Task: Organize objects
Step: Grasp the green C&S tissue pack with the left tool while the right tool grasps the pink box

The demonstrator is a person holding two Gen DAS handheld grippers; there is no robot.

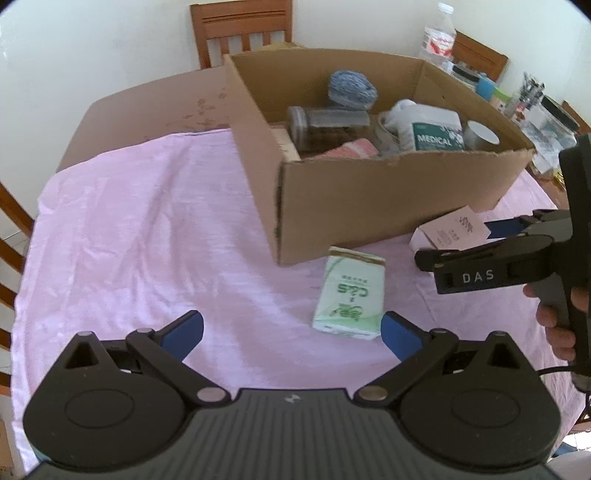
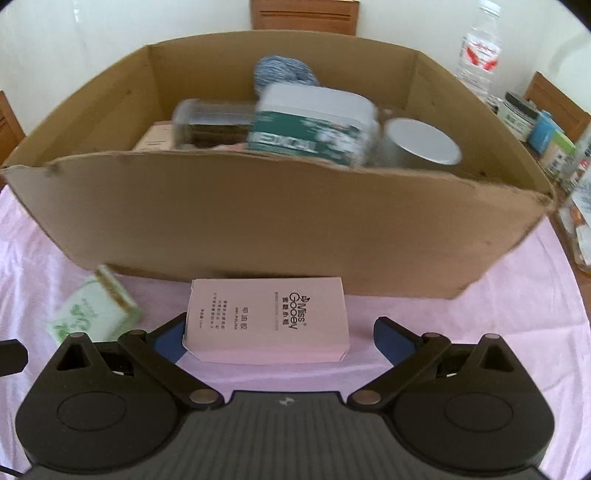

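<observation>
A pink "Miss Gooey" box (image 2: 267, 319) lies on the pink cloth in front of the cardboard box (image 2: 280, 221). My right gripper (image 2: 280, 336) is open with its blue pads on either side of it; the left pad (image 2: 168, 343) is touching or nearly touching the box. A green-and-white packet (image 1: 349, 295) lies on the cloth by the cardboard box's (image 1: 388, 199) near corner. My left gripper (image 1: 291, 328) is open just short of it, with nothing between its fingers. From the left wrist view, the right gripper (image 1: 476, 240) reaches the pink box (image 1: 448, 230).
The cardboard box holds a white "MEDICAL" jug (image 1: 428, 127), a jar lying on its side (image 1: 325, 123), blue yarn (image 1: 351, 88), a grey-lidded tin (image 1: 482, 134) and a pink cloth. Bottles and jars (image 2: 535, 122) crowd the table's right end. Wooden chairs (image 1: 240, 31) ring the table.
</observation>
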